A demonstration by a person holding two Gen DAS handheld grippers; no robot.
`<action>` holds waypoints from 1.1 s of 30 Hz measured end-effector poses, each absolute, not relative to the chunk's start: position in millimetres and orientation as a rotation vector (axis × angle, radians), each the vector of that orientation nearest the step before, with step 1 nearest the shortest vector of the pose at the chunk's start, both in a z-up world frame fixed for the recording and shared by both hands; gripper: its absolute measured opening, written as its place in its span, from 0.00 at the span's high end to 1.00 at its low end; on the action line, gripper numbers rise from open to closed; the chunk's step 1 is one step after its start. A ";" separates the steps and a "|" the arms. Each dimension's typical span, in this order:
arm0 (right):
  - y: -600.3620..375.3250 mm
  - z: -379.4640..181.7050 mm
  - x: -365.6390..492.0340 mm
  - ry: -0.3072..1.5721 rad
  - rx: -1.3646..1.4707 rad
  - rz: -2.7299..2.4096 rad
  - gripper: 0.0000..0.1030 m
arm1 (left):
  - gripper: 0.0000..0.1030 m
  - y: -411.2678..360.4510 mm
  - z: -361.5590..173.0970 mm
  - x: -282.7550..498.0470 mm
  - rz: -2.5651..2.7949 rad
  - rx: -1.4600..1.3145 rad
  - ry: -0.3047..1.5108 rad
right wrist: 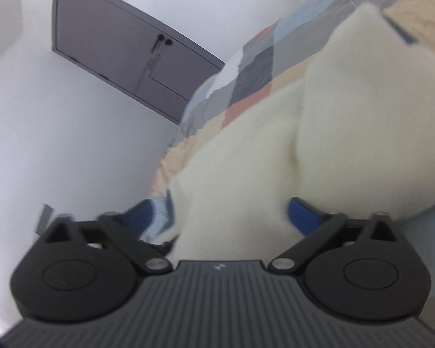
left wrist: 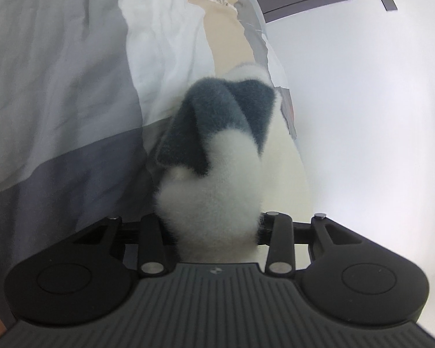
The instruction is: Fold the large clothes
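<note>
Two grippers: left gripper (left wrist: 214, 226) pinches the fleece garment (left wrist: 214, 156) firmly, while the wide-open right gripper (right wrist: 229, 217) should clamp the cloth between its fingers.

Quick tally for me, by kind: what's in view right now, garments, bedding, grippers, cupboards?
Fluffy garment, cream with dark teal parts: 1
Patchwork quilt: 1
Hand-held grippers: 2, left hand-held gripper bunching the fluffy garment, right hand-held gripper spread wide around it
Grey cupboard: 1
Total: 5
</note>
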State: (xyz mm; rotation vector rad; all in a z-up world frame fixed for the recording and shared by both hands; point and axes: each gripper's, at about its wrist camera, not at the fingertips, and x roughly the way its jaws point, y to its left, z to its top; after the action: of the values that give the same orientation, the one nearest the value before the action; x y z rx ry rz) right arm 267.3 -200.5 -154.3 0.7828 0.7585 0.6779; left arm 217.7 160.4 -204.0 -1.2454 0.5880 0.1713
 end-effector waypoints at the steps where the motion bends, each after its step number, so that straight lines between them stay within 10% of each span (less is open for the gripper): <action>1: -196.7 -155.6 266.0 0.767 0.780 0.679 0.00 | 0.57 162.3 -205.3 214.3 0.170 -1.258 0.589; 16: -150.0 -221.0 270.4 1.064 0.960 0.685 0.00 | 0.56 183.9 -205.8 210.4 0.164 -1.259 0.593; 33: -231.2 -230.2 294.7 0.798 1.182 0.280 0.00 | 0.56 185.4 -207.2 211.0 0.157 -1.254 0.583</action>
State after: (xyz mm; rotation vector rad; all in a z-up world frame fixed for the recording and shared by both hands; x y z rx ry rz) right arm 294.7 -231.2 -230.2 1.1815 0.7976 0.2800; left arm 211.0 185.4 -207.2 -1.2539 0.5828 0.1566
